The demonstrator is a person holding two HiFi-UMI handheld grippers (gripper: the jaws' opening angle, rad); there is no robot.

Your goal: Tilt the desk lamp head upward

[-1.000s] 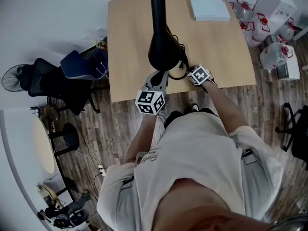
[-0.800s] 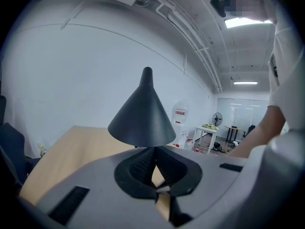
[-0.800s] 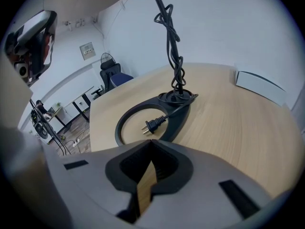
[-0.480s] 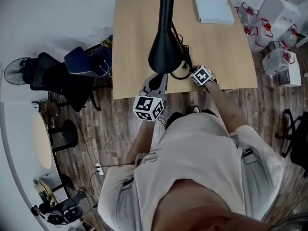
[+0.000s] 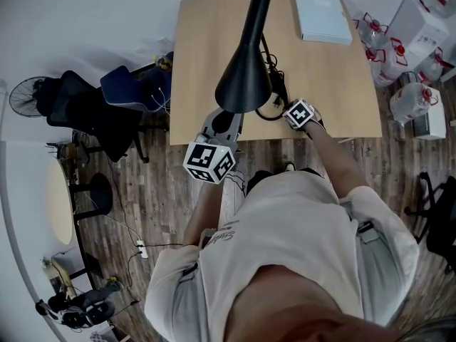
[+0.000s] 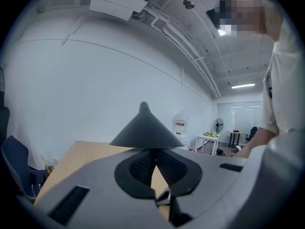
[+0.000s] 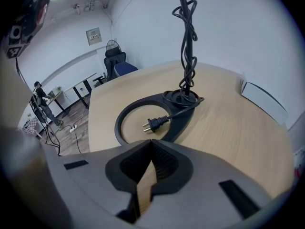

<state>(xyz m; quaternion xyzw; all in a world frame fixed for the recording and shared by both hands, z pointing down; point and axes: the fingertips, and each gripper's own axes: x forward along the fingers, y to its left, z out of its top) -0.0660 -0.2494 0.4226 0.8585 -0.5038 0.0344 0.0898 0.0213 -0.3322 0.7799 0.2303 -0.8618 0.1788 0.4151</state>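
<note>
Our left claw [image 6: 153, 157] is pinched shut on the lower rim of the lamp head [image 6: 144, 130]. Over the last second it has pulled back toward us, swinging the black cone so its neck now slants across the worktop [image 5: 328, 77]. We judge the upward tilt well under way. Our right claw [image 7: 151, 149], closed on nothing, has stayed just beside the ring base [image 7: 120, 120].

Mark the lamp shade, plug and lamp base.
Lamp shade [image 6: 143, 130]: left gripper view, cone's middle.
Plug [image 7: 156, 123]: right gripper view, plug body.
Lamp base [image 7: 182, 124]: right gripper view, ring's right side.
</note>
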